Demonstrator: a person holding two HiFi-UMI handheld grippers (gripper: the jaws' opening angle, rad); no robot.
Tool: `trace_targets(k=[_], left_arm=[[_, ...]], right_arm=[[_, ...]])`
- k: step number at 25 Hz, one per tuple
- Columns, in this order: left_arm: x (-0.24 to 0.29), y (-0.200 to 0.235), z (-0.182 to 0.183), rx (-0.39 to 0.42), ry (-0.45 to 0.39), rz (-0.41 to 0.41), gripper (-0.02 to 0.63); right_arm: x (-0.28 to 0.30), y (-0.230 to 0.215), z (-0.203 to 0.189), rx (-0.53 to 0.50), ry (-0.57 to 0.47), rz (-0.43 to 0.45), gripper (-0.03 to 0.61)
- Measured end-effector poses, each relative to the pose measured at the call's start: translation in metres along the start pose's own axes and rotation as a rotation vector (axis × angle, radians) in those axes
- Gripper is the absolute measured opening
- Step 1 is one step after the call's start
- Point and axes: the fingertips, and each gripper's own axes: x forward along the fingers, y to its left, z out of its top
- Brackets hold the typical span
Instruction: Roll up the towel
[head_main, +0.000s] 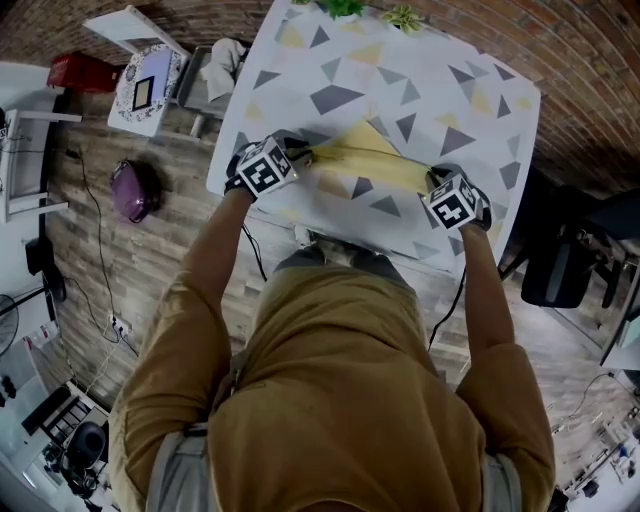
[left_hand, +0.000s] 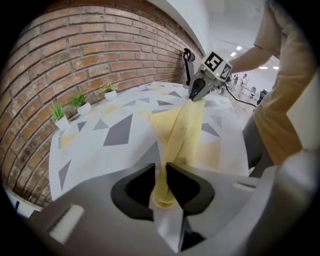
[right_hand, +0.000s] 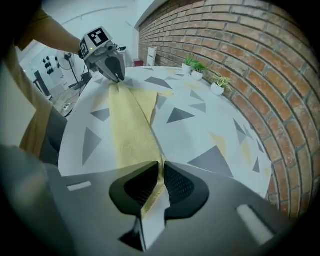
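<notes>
Floor: a rounded purple bag (head_main: 133, 190) lies on wood planks, well to the left of the left hand-held gripper (head_main: 300, 157) and clear of the desk (head_main: 400, 80).
Left hand-held gripper: grey body with a black-and-white marker cube, angled down over the near edge of the desk. The jaws are nearly together and pinch one end of the towel (head_main: 372, 160), with cloth bunched between the pads.
Towel: soft yellow cloth gathered into a narrow band. It runs from the left hand-held gripper straight across to the right hand-held gripper (head_main: 433, 180). A pointed flap spreads flat on the desk on the far side of both.
Desk: white top printed with grey and pale yellow triangles, under both hand-held grippers.
Right hand-held gripper: same build, tipped steeply down. The jaws stand narrow, clamped on the towel's other end, and a thin edge of cloth shows between the pads.
Plants: small green potted plants in white pots (right_hand: 218, 85) stand along the desk's far edge, beyond both hand-held grippers, against a red brick wall (left_hand: 75, 50).
Person: mustard sleeves (head_main: 200, 300) reach to each hand-held gripper.
</notes>
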Motion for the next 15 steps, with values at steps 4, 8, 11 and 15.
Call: trace_targets(k=[4, 8, 11, 15], left_arm=[[0.0, 0.001, -0.004, -0.005, -0.003, 0.046, 0.103], [0.002, -0.001, -0.004, 0.056, -0.005, 0.107, 0.102], [0.003, -0.001, -0.005, 0.082, -0.004, 0.151, 0.102], [0.002, 0.001, -0.005, 0.084, -0.004, 0.215, 0.121]], right_arm=[[0.0, -0.001, 0.001, -0.006, -0.027, -0.087, 0.028], [-0.001, -0.002, 0.0, -0.018, -0.032, -0.142, 0.038], [-0.001, -0.004, 0.0, -0.015, -0.04, -0.159, 0.051], [-0.004, -0.012, 0.0, 0.003, -0.054, -0.209, 0.11]])
